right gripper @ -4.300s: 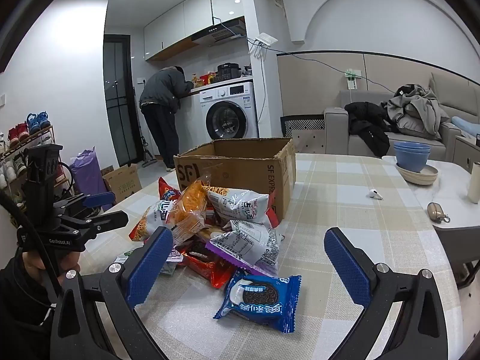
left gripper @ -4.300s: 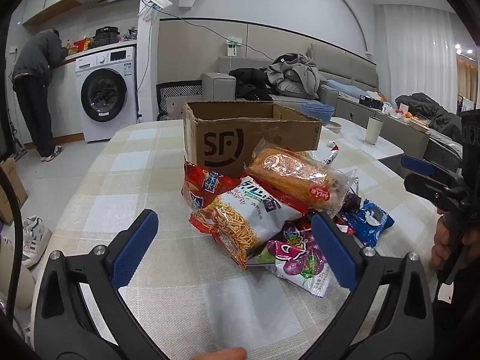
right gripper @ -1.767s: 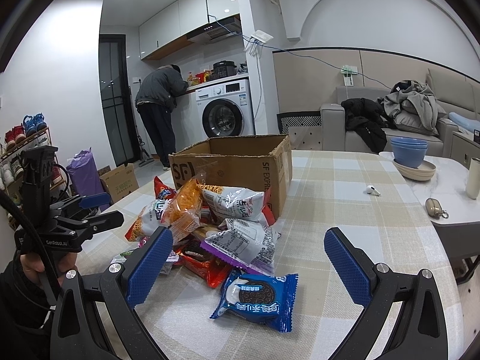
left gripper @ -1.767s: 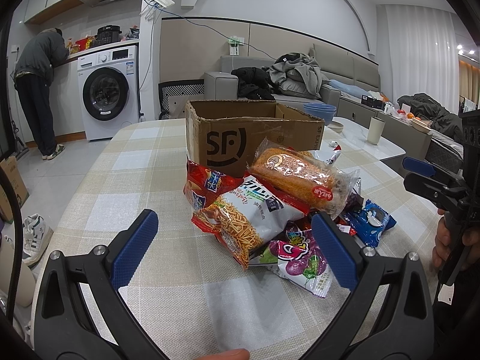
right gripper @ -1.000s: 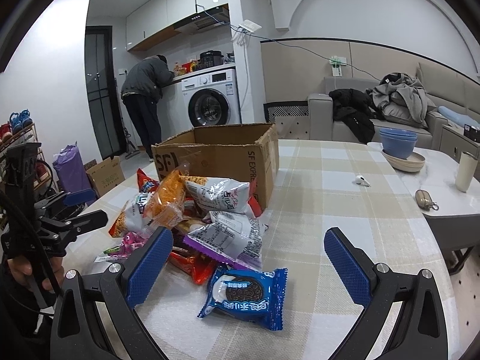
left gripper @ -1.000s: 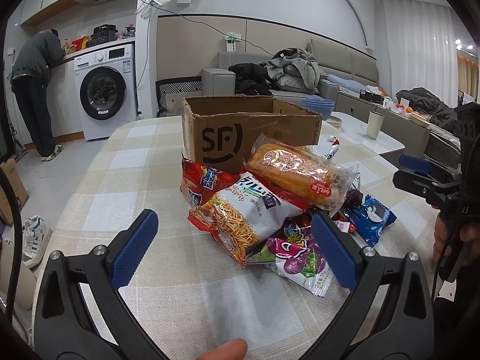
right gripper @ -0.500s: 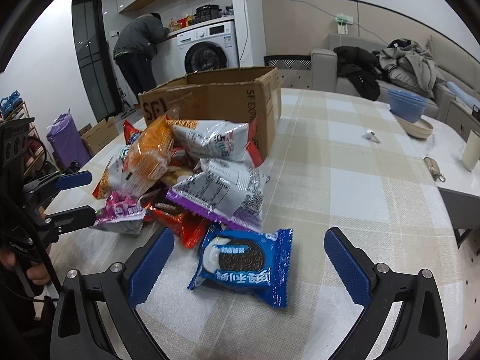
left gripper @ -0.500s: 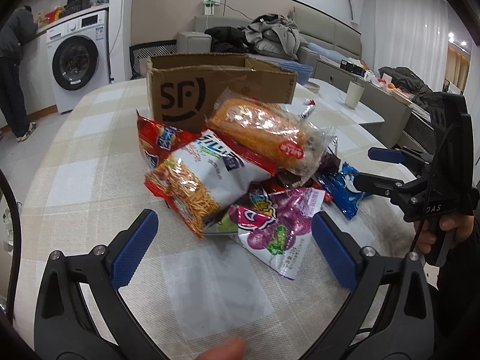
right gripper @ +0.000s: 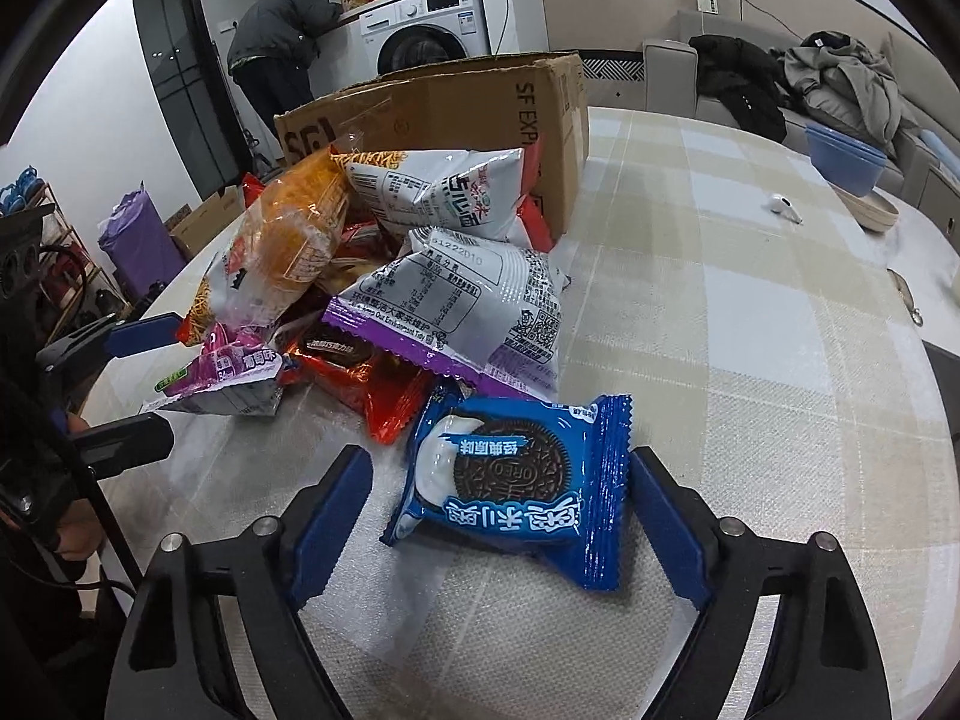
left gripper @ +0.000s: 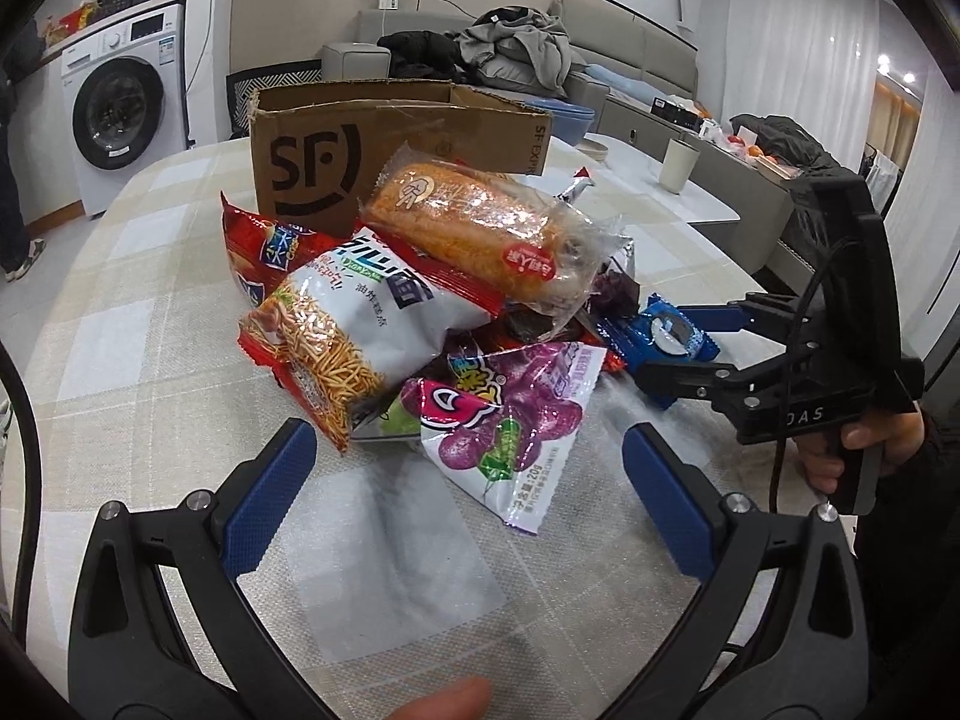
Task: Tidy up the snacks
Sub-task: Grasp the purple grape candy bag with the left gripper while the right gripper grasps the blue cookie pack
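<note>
A heap of snack bags lies on the checked table point(left gripper: 138, 312) in front of an open cardboard box point(left gripper: 390, 138) point(right gripper: 480, 102). My right gripper point(right gripper: 499, 480) straddles a blue Oreo packet point(right gripper: 516, 480) lying flat at the near edge of the heap. Its jaws are closing, with the right pad at the packet's edge and a gap on the left. My left gripper point(left gripper: 468, 480) is open, low over the table, just short of a purple grape-candy bag point(left gripper: 510, 414). In the left wrist view the right gripper point(left gripper: 690, 348) is at the Oreo packet point(left gripper: 666, 333).
The pile holds a noodle-snack bag point(left gripper: 354, 324), a clear bread packet point(left gripper: 474, 234), a red bag point(left gripper: 270, 252) and a white-and-purple bag point(right gripper: 474, 306). An earbud point(right gripper: 786, 207), blue bowls point(right gripper: 846, 162) and a cup point(left gripper: 678, 165) sit farther off. A person point(right gripper: 282, 42) stands by the washing machine point(left gripper: 120, 114).
Both grippers have tipped downward and come closer to the pile. The right gripper's fingers have narrowed around the Oreo packet. The snacks have not shifted.
</note>
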Motion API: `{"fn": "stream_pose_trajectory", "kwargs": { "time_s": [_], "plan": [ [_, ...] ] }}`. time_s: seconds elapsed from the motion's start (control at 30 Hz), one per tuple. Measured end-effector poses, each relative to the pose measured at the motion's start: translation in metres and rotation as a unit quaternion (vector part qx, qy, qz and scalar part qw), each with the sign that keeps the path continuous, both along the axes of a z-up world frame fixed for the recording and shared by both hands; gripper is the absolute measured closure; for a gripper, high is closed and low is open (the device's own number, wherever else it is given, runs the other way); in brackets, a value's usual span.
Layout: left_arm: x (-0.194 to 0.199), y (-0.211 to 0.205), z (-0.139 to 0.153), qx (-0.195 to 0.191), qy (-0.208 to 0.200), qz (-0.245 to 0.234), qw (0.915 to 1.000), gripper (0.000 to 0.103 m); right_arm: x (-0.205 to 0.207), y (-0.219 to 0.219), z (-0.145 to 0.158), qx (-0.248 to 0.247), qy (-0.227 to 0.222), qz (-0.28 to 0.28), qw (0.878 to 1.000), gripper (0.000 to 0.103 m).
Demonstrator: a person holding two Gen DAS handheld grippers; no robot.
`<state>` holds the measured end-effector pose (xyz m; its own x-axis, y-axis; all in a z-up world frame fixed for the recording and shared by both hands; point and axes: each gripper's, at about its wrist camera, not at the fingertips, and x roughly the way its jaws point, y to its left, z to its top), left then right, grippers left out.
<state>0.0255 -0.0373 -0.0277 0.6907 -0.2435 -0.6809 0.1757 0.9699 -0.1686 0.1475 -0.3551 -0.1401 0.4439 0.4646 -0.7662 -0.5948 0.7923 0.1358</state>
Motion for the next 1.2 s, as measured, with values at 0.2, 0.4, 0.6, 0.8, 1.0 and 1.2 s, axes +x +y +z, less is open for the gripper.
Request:
{"fn": "stream_pose_trajectory", "kwargs": {
  "time_s": [0.2, 0.4, 0.6, 0.8, 1.0, 1.2],
  "plan": [
    [-0.006, -0.006, 0.0, -0.006, 0.006, -0.032, 0.9995, 0.008, -0.001, -0.001, 0.0, -0.009, -0.004, -0.005, 1.0, 0.028],
    [-0.007, -0.012, -0.001, -0.01, 0.014, -0.063, 0.9978, 0.01, -0.001, -0.002, 0.0, -0.009, -0.004, -0.004, 1.0, 0.028],
    [-0.001, -0.013, -0.006, 0.003, 0.019, -0.043, 0.9989, 0.009, -0.001, -0.004, 0.0, -0.008, -0.004, -0.004, 1.0, 0.028],
    [0.016, -0.007, -0.009, 0.0, 0.031, -0.032, 0.999, 0.008, -0.001, -0.003, 0.0, -0.008, -0.004, -0.004, 1.0, 0.028],
    [0.036, -0.004, -0.016, -0.011, 0.057, -0.018, 0.9981, 0.008, -0.001, -0.004, 0.001, -0.007, -0.004, -0.003, 1.0, 0.028],
    [0.045, -0.011, -0.021, 0.008, 0.064, -0.01, 0.9979, 0.027, -0.001, -0.004, 0.001, -0.007, -0.004, -0.003, 1.0, 0.028]
  ]
}}
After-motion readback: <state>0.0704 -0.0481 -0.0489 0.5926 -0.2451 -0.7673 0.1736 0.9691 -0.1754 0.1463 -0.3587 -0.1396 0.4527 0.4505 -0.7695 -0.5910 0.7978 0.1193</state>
